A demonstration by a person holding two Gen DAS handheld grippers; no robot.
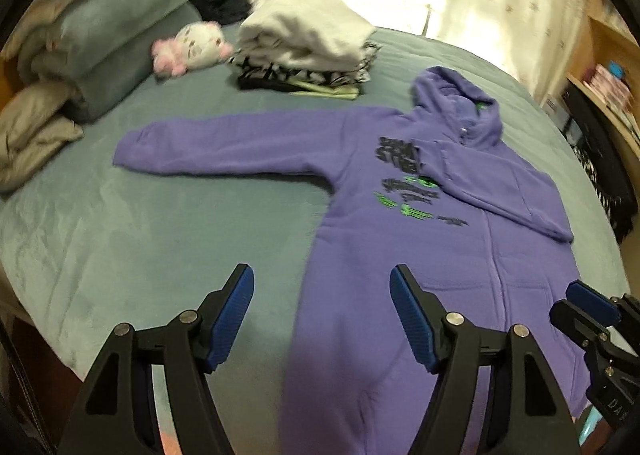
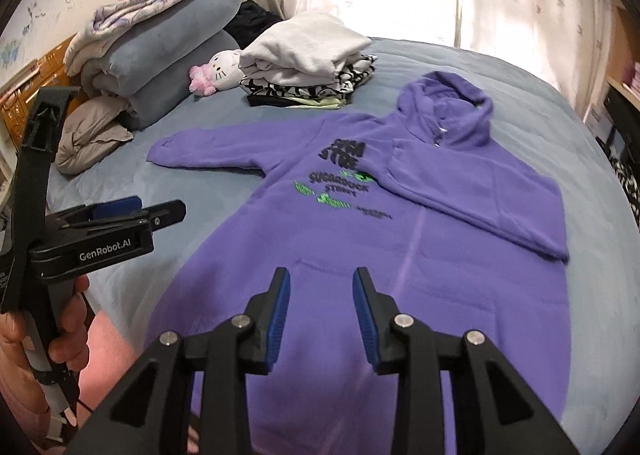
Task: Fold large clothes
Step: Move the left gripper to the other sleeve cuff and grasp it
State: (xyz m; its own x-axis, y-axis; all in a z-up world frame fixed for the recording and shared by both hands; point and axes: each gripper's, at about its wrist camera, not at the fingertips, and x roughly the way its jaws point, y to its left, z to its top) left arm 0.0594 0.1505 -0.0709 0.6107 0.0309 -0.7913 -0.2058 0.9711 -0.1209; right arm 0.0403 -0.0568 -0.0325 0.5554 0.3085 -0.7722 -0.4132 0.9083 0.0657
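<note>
The purple fleece zip hoodie [image 2: 400, 239] lies face up on the grey-blue plush bedspread [image 2: 192, 183], hood toward the curtained window. One sleeve stretches out flat to the picture's left; the other is folded across the chest, its cuff near the zip. Black and green lettering sits on the chest, legible only in the right wrist view; in the left wrist view it is smeared by blur. The fabric looks soft and matte, with a kangaroo pocket near the hem.

The left gripper [image 1: 322, 291] hangs over the hem's left edge, its blue ribbed fingers [image 1: 234, 311] set wide apart, with nothing between them. The right gripper [image 2: 320, 287] hangs above the pocket area, its fingers parted a moderate way, also empty and clear of the cloth.

The right wrist view alone shows the left gripper from the side, with white lettering on its black body, and the person's hand [image 2: 60, 331] on its handle. The left wrist view alone shows a wooden shelf [image 1: 608, 95] at right.

Beyond the hoodie sits a stack of folded clothes [image 2: 308, 59], pale grey on top, patterned black and white beneath. Beside it lies a white and pink plush toy [image 2: 216, 71]. Rolled grey-blue blankets [image 2: 168, 67] are piled at the far left, a floral quilt on top.
</note>
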